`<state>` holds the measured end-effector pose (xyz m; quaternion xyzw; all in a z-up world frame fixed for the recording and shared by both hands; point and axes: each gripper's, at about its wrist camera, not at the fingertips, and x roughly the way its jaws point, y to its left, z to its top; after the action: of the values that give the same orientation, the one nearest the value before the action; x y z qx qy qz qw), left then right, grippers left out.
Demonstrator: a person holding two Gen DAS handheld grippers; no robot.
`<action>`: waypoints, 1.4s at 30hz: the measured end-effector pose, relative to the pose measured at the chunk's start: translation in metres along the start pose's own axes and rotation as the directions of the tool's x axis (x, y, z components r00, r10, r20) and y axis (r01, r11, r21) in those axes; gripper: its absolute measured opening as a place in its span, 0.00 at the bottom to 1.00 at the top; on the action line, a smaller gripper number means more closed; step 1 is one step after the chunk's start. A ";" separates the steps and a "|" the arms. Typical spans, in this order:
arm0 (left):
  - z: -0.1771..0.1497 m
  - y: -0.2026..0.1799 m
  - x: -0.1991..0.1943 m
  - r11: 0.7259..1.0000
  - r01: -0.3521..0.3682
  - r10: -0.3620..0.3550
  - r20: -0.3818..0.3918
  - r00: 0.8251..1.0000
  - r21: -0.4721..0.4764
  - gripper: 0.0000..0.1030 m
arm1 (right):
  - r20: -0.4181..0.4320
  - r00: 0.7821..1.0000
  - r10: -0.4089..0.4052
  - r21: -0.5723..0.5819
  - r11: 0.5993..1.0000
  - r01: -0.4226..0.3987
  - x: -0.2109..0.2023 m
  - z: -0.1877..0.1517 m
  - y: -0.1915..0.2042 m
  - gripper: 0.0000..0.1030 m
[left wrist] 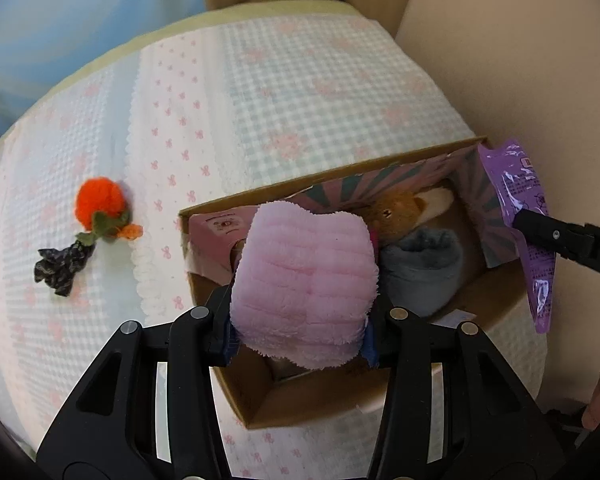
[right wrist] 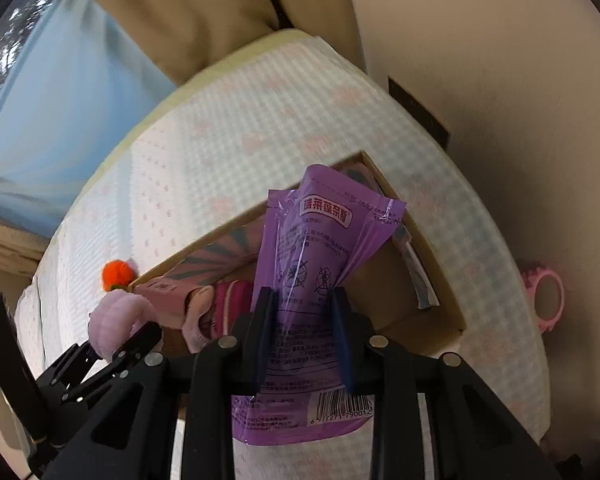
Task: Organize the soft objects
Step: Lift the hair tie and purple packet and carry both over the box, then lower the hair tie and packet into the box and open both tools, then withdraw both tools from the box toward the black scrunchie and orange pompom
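My left gripper (left wrist: 300,330) is shut on a fluffy pink cloth (left wrist: 304,280) and holds it over the near end of an open cardboard box (left wrist: 496,308). Inside the box lie a brown plush toy (left wrist: 400,210) and a grey-blue cloth (left wrist: 424,268). My right gripper (right wrist: 304,312) is shut on a purple plastic packet (right wrist: 320,248) and holds it above the box (right wrist: 432,280); the packet also shows at the right of the left wrist view (left wrist: 528,216). The pink cloth shows at lower left in the right wrist view (right wrist: 116,320).
The box stands on a bed with a checked pale cover (left wrist: 300,80). An orange knitted ball with green leaves (left wrist: 100,204) and a small black knitted piece (left wrist: 60,268) lie on the cover left of the box. A wall (left wrist: 520,60) runs along the right. A pink ring-shaped object (right wrist: 548,296) sits beyond the bed's right edge.
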<state>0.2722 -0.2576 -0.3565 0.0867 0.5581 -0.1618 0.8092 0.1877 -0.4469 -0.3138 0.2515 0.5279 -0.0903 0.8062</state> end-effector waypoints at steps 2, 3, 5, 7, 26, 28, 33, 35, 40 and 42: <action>0.001 0.002 0.009 1.000 0.004 -0.004 -0.027 1.000 0.005 0.43 | -0.025 1.000 0.004 0.014 1.000 -0.004 0.012 0.005 -0.004 0.26; 0.003 0.003 0.012 1.000 0.008 -0.008 -0.035 0.999 0.009 0.50 | -0.044 0.999 0.001 0.018 1.000 0.000 0.019 0.008 -0.006 0.30; 0.003 0.000 0.016 1.000 -0.002 0.003 -0.050 0.999 0.027 0.81 | -0.070 0.997 -0.018 0.033 0.999 0.020 0.028 0.012 -0.007 0.49; 0.003 -0.003 0.015 0.999 -0.022 0.024 -0.047 0.999 0.039 1.00 | -0.112 0.994 -0.018 0.053 0.998 0.024 0.039 0.018 -0.010 0.73; -0.016 0.007 -0.030 1.000 0.011 -0.011 -0.024 1.000 -0.011 1.00 | -0.039 0.999 -0.021 -0.025 0.999 0.021 0.013 0.011 0.000 1.00; -0.018 0.009 -0.044 1.000 0.015 -0.015 -0.002 1.000 -0.017 1.00 | -0.026 0.999 -0.018 -0.036 0.999 0.017 0.004 0.009 0.004 1.00; -0.026 0.016 -0.087 0.999 0.024 -0.022 0.053 0.998 -0.022 1.00 | 0.019 1.000 -0.015 -0.072 0.997 0.016 -0.033 0.001 0.016 1.00; -0.030 0.021 -0.111 0.999 0.019 -0.016 0.089 0.996 -0.028 1.00 | 0.037 0.999 -0.012 -0.089 0.996 0.016 -0.048 -0.005 0.022 1.00; -0.044 0.041 -0.171 0.998 0.016 -0.006 0.174 0.985 -0.054 1.00 | 0.118 0.993 -0.013 -0.167 0.985 0.033 -0.102 -0.026 0.049 1.00; -0.051 0.052 -0.198 0.998 0.013 0.002 0.212 0.977 -0.066 1.00 | 0.161 0.987 -0.010 -0.212 0.976 0.045 -0.125 -0.037 0.064 1.00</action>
<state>0.1817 -0.1597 -0.1927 0.0403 0.4740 -0.1537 0.8661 0.1304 -0.3889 -0.1933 0.1476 0.4722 -0.0637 0.8667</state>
